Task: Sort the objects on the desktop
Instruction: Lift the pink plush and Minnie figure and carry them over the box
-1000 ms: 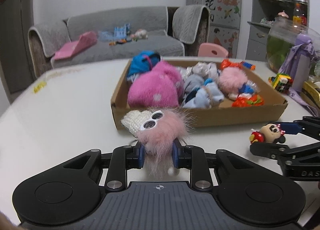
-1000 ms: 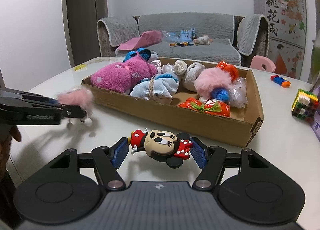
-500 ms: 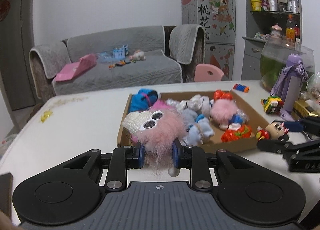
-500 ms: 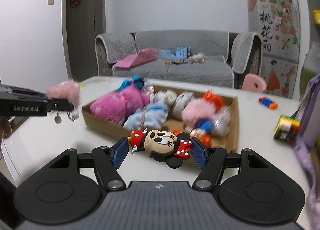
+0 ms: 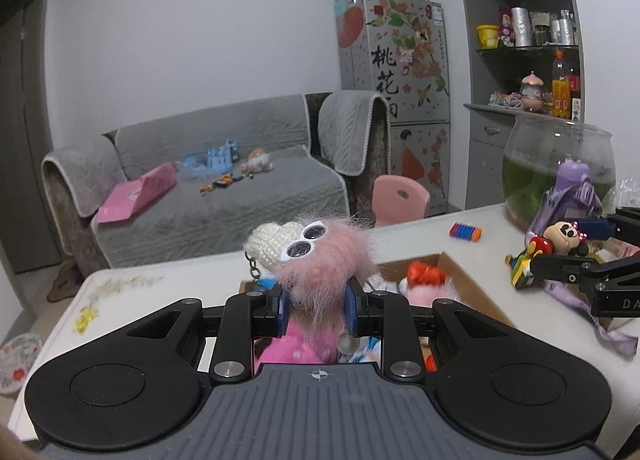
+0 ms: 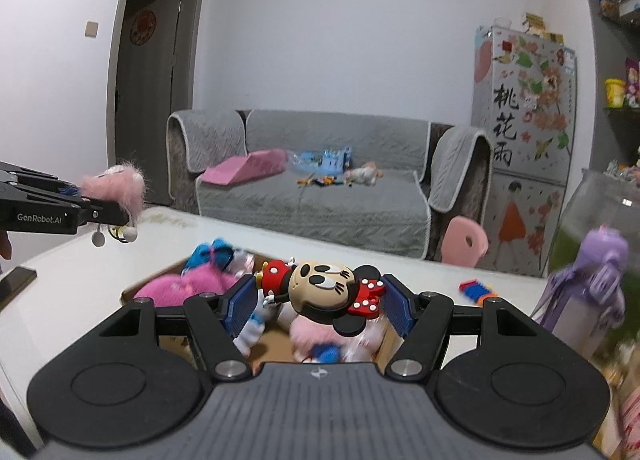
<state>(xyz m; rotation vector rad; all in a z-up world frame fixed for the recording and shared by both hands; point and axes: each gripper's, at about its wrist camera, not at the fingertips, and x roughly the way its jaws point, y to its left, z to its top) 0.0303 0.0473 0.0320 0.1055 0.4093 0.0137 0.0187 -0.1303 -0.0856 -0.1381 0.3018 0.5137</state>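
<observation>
Grey sofa (image 5: 224, 196) against wall; decorated fridge (image 5: 394, 72) beside it; pink chair (image 5: 400, 198).

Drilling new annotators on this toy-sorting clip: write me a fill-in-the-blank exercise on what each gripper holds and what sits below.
1. The left gripper is shut on a furry ____ keychain toy wearing white sunglasses.
2. The right gripper grips a cartoon mouse figure with a red polka-dot ____.
3. Plush toys lie below both grippers in a ____ box.
4. Behind the table stands a grey ____.

Missing words: pink; bow; cardboard; sofa
</observation>
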